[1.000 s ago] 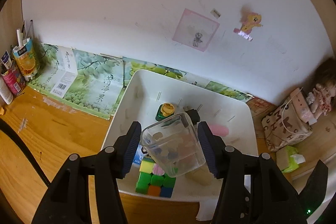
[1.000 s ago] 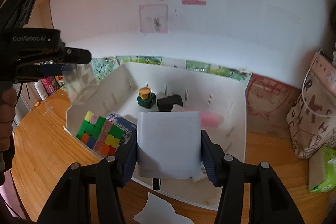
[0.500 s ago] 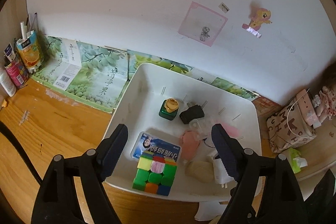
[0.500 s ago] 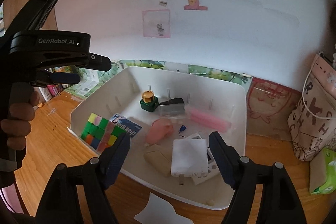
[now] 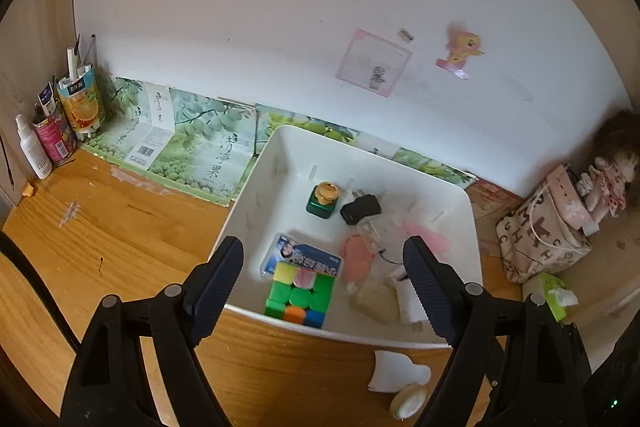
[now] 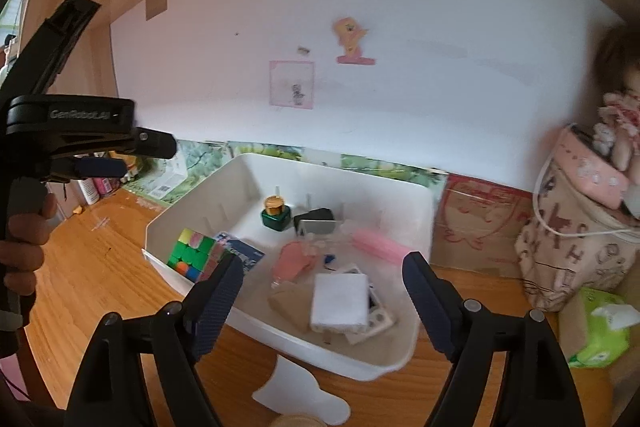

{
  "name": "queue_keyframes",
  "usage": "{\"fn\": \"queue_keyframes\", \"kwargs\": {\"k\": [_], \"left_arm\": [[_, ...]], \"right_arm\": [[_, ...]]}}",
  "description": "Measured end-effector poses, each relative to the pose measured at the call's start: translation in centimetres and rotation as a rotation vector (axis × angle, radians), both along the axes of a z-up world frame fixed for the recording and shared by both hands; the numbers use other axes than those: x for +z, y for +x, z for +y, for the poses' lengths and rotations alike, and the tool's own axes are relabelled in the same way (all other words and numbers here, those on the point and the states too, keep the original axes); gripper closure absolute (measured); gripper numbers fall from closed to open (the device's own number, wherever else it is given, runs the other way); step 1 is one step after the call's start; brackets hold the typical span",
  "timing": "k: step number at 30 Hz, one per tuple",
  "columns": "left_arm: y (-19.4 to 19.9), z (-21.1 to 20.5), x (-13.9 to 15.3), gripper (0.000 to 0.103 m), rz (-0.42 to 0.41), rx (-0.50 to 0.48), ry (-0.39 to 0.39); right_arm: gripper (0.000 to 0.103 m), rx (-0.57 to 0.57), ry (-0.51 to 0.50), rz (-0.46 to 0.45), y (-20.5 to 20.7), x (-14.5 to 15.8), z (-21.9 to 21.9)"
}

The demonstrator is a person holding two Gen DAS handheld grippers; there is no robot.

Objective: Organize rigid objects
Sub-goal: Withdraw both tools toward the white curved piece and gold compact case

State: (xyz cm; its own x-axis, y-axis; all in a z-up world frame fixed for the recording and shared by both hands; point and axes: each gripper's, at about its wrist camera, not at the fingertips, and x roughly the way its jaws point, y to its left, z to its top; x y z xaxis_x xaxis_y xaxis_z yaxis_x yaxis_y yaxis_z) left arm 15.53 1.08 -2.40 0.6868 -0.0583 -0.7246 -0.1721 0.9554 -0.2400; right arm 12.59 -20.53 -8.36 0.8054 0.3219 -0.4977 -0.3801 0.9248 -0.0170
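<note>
A white bin [image 5: 474,227] [image 6: 424,211] sits on the wooden desk against the wall. It holds a colour cube [image 5: 300,293] [image 6: 194,255], a blue card pack [image 5: 304,259], a green bottle with a gold cap [image 5: 323,201] [image 6: 275,213], a black adapter [image 5: 360,209] [image 6: 314,219], a clear cup lying on its side [image 5: 376,231], a pink item [image 6: 292,263], a pink bar [image 6: 380,245] and a white box [image 6: 340,301]. My left gripper [image 5: 322,287] is open and empty above the bin's front. My right gripper [image 6: 322,301] is open and empty above the bin.
Cans, a carton and a white bottle [image 5: 34,151] stand at the far left corner. A patterned bag [image 5: 544,239] [image 6: 576,239] and a doll stand at the right. A green tissue pack [image 6: 600,333] lies at the right. A white scrap [image 5: 398,373] and a tape roll [image 5: 408,401] lie before the bin.
My left gripper let go of the clear cup and my right gripper let go of the white box; both now lie in the bin. Both grippers opened and pulled back and up.
</note>
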Motion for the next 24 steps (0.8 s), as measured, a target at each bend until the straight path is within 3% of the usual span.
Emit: {"fn": "queue_keyframes", "kwargs": {"k": [12, 24], "left_arm": [[-3.5, -2.2, -0.6, 0.018, 0.064, -0.063, -0.031], [-5.2, -3.7, -4.6, 0.019, 0.205, -0.116, -0.073]], "right_arm": [[0.018, -0.04, -0.009, -0.043, -4.6, 0.0, -3.2], [0.018, -0.032, -0.104, 0.001, -9.5, -3.0, -4.1]]}}
